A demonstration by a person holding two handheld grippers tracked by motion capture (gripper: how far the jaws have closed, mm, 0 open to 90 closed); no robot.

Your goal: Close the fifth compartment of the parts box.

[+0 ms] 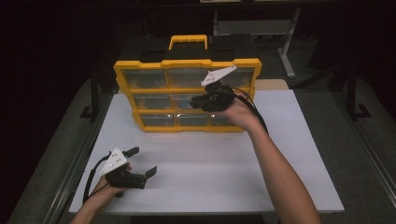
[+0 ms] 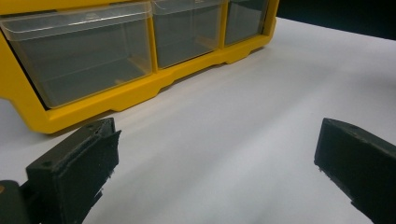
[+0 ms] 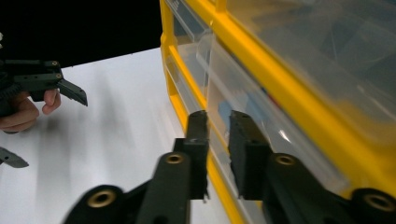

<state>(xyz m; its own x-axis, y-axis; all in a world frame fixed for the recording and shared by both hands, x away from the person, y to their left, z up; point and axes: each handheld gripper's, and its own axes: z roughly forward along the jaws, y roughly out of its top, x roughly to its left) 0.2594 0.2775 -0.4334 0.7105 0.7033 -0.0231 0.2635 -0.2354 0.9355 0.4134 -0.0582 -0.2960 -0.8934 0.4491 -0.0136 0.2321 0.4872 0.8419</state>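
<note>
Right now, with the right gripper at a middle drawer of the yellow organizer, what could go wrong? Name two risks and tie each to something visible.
1. The right gripper has its jaws narrowly apart at the clear drawer front; a grip this thin may slip off.
2. The organizer stands upright and unsupported on the table, while the left gripper rests open, well away from it. Pulling the drawer could drag or tip it.
</note>
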